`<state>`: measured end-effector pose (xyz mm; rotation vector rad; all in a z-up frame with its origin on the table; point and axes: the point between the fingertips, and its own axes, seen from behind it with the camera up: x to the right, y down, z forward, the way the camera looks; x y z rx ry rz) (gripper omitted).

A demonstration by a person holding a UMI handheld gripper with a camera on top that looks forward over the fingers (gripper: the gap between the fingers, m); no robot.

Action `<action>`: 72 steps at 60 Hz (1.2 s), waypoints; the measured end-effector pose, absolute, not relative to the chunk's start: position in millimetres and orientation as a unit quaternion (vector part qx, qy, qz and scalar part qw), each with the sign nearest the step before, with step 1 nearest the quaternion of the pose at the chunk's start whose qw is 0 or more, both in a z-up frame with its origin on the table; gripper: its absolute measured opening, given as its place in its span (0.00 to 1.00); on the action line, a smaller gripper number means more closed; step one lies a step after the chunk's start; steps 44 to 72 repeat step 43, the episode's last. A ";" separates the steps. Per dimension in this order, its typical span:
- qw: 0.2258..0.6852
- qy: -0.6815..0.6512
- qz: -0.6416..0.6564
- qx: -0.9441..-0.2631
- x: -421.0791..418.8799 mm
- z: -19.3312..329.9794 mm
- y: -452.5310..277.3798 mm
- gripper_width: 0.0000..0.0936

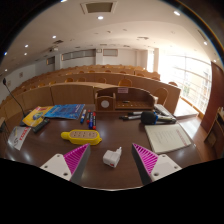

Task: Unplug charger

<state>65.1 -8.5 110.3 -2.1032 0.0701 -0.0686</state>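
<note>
A small white charger [112, 156] lies on the dark brown table [120, 134] between my two fingers, with a gap on each side. Its plug end points away to the right. My gripper [110, 158] is open, its pink pads [76, 158] wide apart on either side of the charger. No socket or cable shows on it.
A yellow box [82, 137] lies just ahead to the left. Beyond are pens [88, 119], a blue book [68, 111], a wooden organiser [125, 99], a white notebook [165, 137] and a dark object [152, 117]. Rows of lecture-hall seats fill the background.
</note>
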 end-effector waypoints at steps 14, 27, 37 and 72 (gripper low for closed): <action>0.510 0.026 -0.035 -0.859 53.6 165.5 -80.4 0.90; 0.519 0.018 -0.043 -0.853 50.1 189.9 -124.1 0.90; 0.517 0.014 -0.035 -0.855 44.0 189.2 -145.9 0.91; 0.513 0.010 -0.036 -0.858 41.1 187.2 -153.3 0.91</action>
